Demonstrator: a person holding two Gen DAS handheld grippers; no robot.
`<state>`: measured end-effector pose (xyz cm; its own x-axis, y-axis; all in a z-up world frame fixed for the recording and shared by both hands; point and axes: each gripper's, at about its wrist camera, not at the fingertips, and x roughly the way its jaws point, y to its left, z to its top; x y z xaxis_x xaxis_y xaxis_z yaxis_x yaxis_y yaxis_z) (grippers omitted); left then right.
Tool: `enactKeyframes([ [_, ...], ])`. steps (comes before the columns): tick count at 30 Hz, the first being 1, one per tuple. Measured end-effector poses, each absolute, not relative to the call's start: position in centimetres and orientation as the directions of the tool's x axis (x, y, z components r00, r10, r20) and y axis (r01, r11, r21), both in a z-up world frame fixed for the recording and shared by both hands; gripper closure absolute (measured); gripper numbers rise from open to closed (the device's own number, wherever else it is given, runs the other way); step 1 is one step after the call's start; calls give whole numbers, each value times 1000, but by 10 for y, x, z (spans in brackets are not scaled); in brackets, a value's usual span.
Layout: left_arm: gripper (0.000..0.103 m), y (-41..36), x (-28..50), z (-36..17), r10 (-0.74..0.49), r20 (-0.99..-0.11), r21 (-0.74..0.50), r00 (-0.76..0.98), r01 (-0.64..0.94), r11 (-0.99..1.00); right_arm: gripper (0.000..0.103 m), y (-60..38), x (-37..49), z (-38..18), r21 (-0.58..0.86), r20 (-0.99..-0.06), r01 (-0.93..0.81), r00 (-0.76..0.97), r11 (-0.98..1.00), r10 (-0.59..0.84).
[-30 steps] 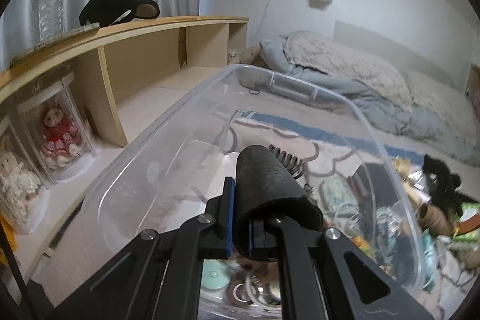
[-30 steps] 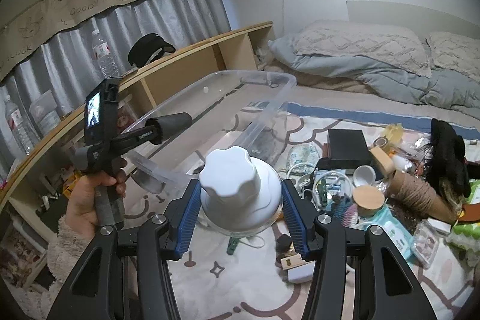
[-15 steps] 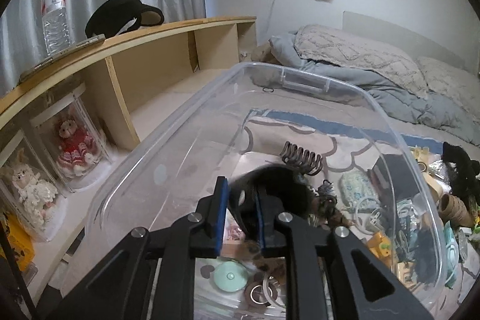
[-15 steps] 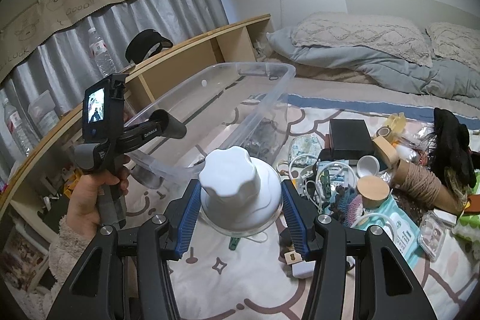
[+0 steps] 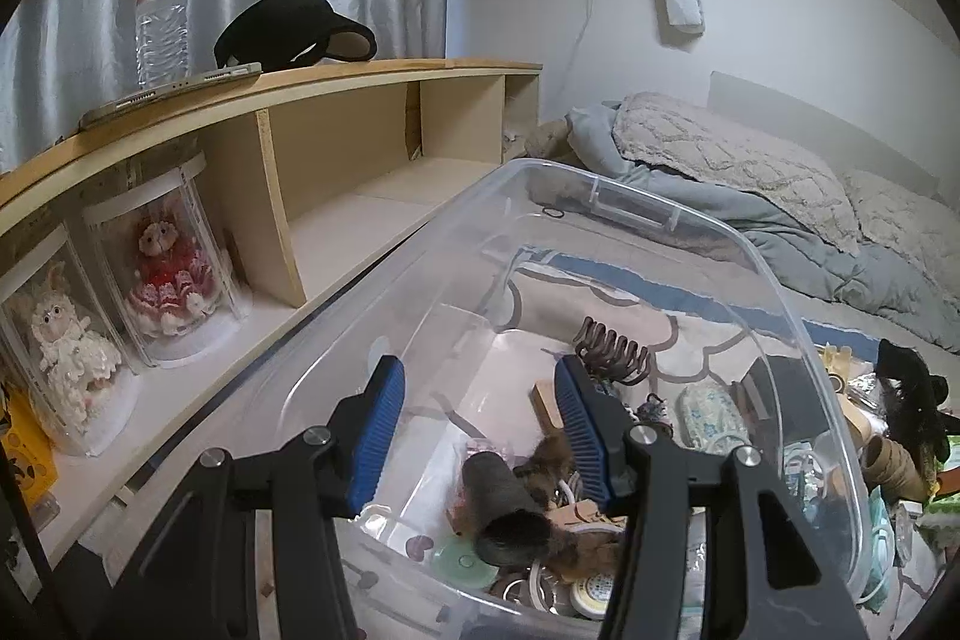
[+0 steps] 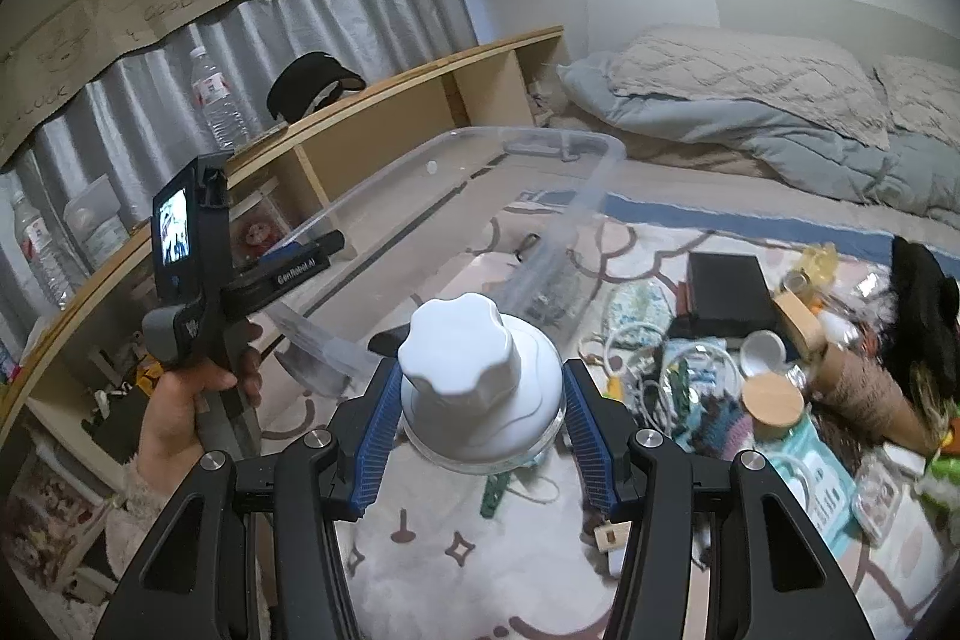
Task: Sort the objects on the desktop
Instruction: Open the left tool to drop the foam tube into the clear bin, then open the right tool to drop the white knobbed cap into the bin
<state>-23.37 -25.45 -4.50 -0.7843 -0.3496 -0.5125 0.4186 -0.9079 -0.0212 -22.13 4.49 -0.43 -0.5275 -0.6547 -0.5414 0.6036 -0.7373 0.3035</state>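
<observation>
Glass and white plastic, the jar (image 6: 480, 400) is sitting between the right gripper's (image 6: 477, 436) 2 blue pads, which are clamping its lidded shoulder above the patterned mat (image 6: 456, 568). It is probably rigid, fairly heavy and breakable, with slick walls, so gripping low under the lid's flare looks safest. Over at the clear bin (image 5: 600, 280), the left gripper (image 5: 477, 418) is hanging with its jaws spread wide, touching nothing. Beneath them, a dark foam roller (image 5: 507, 502) is lying inside the bin among tape rolls and a brown hair claw (image 5: 612, 352).
</observation>
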Motion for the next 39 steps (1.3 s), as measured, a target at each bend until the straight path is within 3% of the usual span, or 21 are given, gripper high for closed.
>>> enactKeyframes([
  [8,51,-261,-215,-41,-347,-489,-78,-800,437,-896,49,2,-252,16,268,-559,650,-497,-711,-664],
  [13,51,-268,-203,-38,-343,-474,-114,-811,443,-889,49,-33,-281,18,240,-615,660,-464,-712,-637],
  [24,51,-269,-198,-37,-317,-438,-155,-841,418,-895,49,-101,-357,-8,113,-768,645,-426,-756,-479],
  [36,51,-265,-204,-42,-307,-436,-127,-846,396,-910,48,-123,-406,-26,11,-805,604,-467,-797,-365],
  [37,50,-265,-205,-43,-306,-435,-128,-847,394,-910,47,-125,-408,-27,6,-807,601,-470,-799,-359],
  [39,50,-265,-205,-43,-304,-435,-125,-847,391,-912,32,-128,-408,-26,-11,-802,605,-481,-796,-354],
])
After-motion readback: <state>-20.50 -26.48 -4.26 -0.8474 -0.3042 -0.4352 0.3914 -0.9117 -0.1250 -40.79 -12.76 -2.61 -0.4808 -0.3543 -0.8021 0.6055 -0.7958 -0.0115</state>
